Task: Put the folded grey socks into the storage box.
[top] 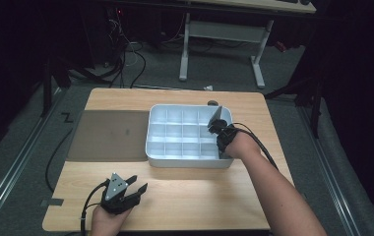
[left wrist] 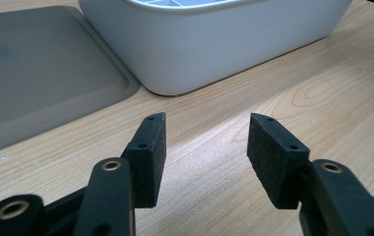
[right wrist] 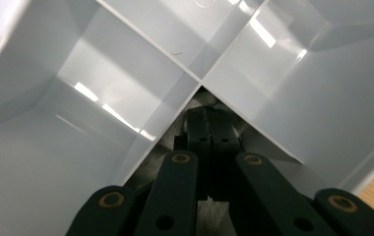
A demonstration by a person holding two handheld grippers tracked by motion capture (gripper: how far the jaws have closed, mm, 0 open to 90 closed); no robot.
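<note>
A white tray split into several compartments stands in the middle of the wooden table. My right gripper reaches down into a compartment at the tray's right side. In the right gripper view its jaws stand pressed together in a corner where the white dividers meet, and I can make out nothing between the pads. My left gripper rests low near the table's front edge, left of centre. Its jaws stand wide apart with only bare wood between them, facing the tray's outer wall.
A flat grey-brown mat lies against the tray's left side, also seen as the mat ahead of the left gripper. A small dark round object sits just behind the tray. Beyond the table stands a white desk frame with cables on the floor.
</note>
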